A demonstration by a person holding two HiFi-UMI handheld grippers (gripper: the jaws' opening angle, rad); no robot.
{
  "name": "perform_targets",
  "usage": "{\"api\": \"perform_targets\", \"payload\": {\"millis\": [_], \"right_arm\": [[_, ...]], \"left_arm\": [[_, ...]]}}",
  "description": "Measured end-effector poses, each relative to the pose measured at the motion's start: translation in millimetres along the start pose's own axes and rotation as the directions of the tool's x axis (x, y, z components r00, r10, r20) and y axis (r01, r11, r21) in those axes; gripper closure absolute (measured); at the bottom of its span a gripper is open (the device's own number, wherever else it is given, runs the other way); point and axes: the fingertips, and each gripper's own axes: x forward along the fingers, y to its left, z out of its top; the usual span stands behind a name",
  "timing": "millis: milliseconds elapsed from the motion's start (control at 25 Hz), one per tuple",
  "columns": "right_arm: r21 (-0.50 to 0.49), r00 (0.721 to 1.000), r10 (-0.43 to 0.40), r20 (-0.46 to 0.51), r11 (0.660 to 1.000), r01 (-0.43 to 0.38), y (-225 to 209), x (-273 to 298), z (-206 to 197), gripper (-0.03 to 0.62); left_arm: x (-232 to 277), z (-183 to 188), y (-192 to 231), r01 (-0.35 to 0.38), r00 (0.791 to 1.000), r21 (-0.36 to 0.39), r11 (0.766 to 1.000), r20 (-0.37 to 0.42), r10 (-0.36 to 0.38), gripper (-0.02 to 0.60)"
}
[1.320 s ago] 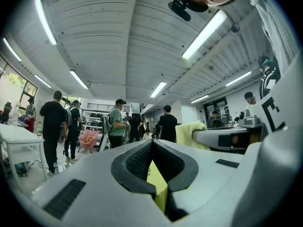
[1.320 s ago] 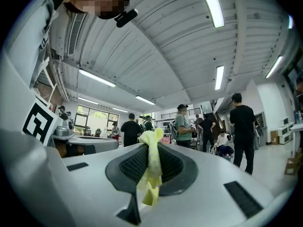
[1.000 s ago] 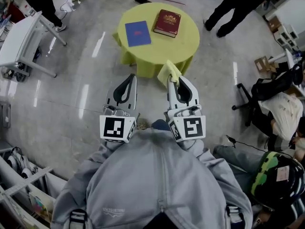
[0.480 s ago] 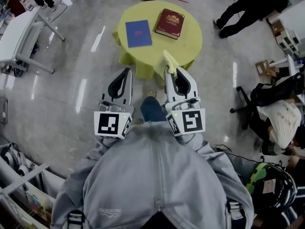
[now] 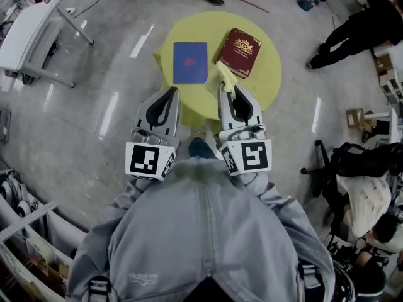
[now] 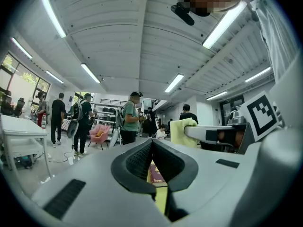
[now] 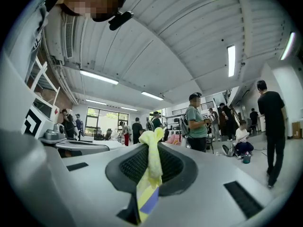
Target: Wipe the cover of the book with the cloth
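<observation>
The right gripper [image 7: 153, 144] is clamped on the cloth [image 7: 152, 161], a soft, nubbly yellow strip pinched between the ribbed black pads; it bunches into a knot above the tips and hangs in a flat fold below. The left gripper [image 6: 152, 144] has its jaws pressed together with nothing between them (only a sliver of book and table shows through the gap lower down).

From the head view, both grey plastic grippers are held side by side in front of the person's chest, pointing at a round table [image 5: 267, 71] draped in a yellow-green cover. Two books lie flat on it, apart from each other: a thin, plain blue book [image 5: 189, 62] on the left, and a thicker red book [image 5: 239, 44] with a gold ornament on its cover, turned at an angle, on the right. The cloth's tip sits over the table's near side, just by the red book's near corner; whether it touches is unclear. The floor [image 5: 94, 124] is glossy grey.
</observation>
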Motion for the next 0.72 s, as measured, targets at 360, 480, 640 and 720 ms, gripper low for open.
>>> {"api": "perform_targets", "payload": {"millis": [360,480,640,720], "right_arm": [[0.037,0.995,0.091,-0.044,0.995,-0.089,-60.6,86.2,-19.2,0.537],[0.044,0.992,0.115,-0.045,0.993,-0.113,-75.5,104.3,-22.6,0.537],[0.044,0.988,0.149,-0.047,0.988,-0.147,-88.6,120.8,-28.3,0.537],[0.047,0.986,0.162,-0.047,0.986,-0.16,-91.0,127.2,-30.3,0.537]], "left_arm": [[93.0,-10.2,29.3,-0.078,0.996,-0.007,0.997,-0.046,0.077,0.565],[117.9,-9.1,34.4,-0.094,0.994,0.002,0.996,-0.048,0.094,0.565],[143.4,-9.5,35.2,-0.104,0.994,0.004,0.995,-0.043,0.104,0.565],[151.2,-10.8,35.6,-0.105,0.993,0.003,0.995,-0.049,0.105,0.565]]}}
